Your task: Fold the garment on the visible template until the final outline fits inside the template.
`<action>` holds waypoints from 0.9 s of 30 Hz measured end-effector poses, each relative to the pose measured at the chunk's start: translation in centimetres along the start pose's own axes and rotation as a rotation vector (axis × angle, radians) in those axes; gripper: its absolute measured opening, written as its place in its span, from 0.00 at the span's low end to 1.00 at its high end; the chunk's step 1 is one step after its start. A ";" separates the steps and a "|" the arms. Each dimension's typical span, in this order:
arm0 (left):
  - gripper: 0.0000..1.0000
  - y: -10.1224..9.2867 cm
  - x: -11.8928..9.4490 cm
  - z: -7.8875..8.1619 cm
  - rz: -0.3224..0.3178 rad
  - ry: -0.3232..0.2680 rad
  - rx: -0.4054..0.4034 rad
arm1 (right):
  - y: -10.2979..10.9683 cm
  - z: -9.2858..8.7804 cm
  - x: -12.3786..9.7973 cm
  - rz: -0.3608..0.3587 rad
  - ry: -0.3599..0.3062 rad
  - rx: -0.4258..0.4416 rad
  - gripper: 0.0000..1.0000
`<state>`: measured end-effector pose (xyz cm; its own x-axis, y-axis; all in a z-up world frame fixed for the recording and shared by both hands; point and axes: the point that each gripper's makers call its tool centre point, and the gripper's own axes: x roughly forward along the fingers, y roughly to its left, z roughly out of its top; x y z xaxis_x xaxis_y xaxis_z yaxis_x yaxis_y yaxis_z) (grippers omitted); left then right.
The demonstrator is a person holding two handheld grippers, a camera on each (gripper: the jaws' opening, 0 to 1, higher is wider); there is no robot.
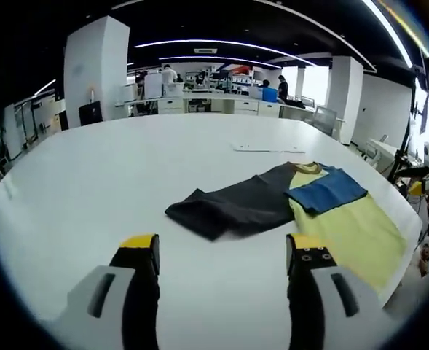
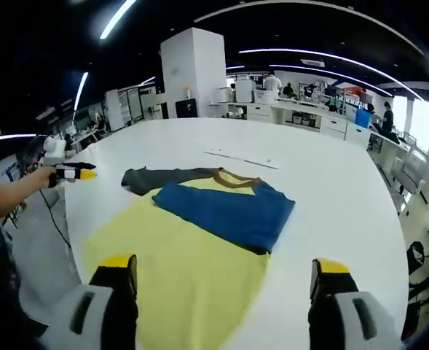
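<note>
A garment lies flat on the white table (image 1: 127, 168). Its yellow body (image 1: 352, 230) has a blue part (image 1: 327, 191) folded across it, and a dark grey part (image 1: 232, 208) spreads out to the left. In the right gripper view I see the same yellow body (image 2: 178, 270), blue fold (image 2: 225, 208), dark grey part (image 2: 163, 177) and brown collar (image 2: 236, 180). My left gripper (image 1: 223, 251) is open above bare table, short of the grey part. My right gripper (image 2: 225, 266) is open over the yellow body, holding nothing. The left gripper (image 2: 72, 173) also shows beyond the table's edge, held by a hand.
A thin flat white strip (image 1: 269, 149) (image 2: 243, 159) lies on the table beyond the garment. The garment sits close to one table edge (image 2: 72, 219). A white pillar (image 2: 192, 73), desks and people stand far behind the table.
</note>
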<state>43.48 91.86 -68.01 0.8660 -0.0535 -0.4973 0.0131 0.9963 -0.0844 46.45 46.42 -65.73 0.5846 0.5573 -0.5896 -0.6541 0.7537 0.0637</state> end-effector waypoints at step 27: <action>0.33 2.0 7.6 -3.3 0.107 0.071 -0.247 | 1.3 0.2 -1.5 -0.004 -0.042 -0.091 1.00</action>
<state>48.44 93.25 -74.80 0.8184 0.0380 -0.5734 -0.2066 0.9505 -0.2320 44.77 46.65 -64.62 0.6059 0.5700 -0.5550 -0.6914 0.7224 -0.0127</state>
